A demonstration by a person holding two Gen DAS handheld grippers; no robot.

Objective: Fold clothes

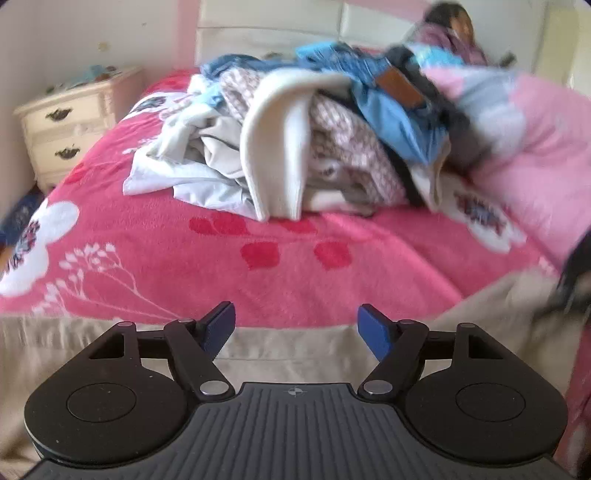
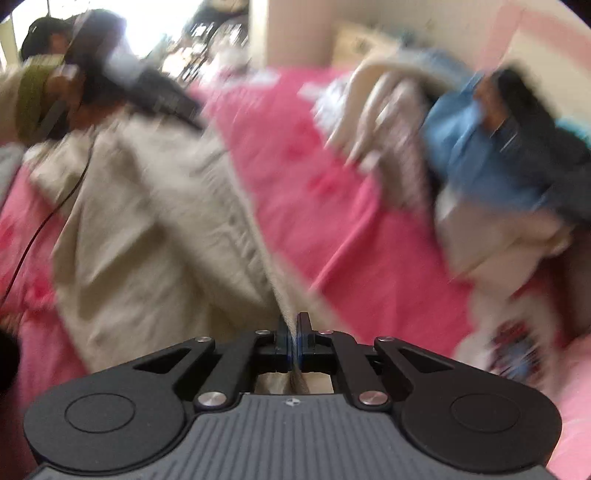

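Note:
A beige garment (image 2: 147, 206) lies spread over the near part of the pink flowered blanket (image 2: 314, 177). My right gripper (image 2: 294, 325) is shut on an edge of it, and the cloth runs up taut from between the pads. This view is heavily blurred. In the left wrist view my left gripper (image 1: 295, 321) stands open with nothing between its blue pads (image 1: 373, 328), hovering over the beige garment (image 1: 280, 343) at the bed's near edge. A pile of unfolded clothes (image 1: 295, 129) sits further back on the blanket (image 1: 184, 240); the same pile (image 2: 461, 147) shows at the right in the right wrist view.
A cream nightstand (image 1: 70, 122) stands left of the bed. A pink pillow (image 1: 517, 129) lies right of the pile. One person (image 1: 450, 29) sits at the headboard. Another person (image 2: 74, 74) is close at the upper left. Something dark and blurred (image 1: 576, 280) is at the right edge.

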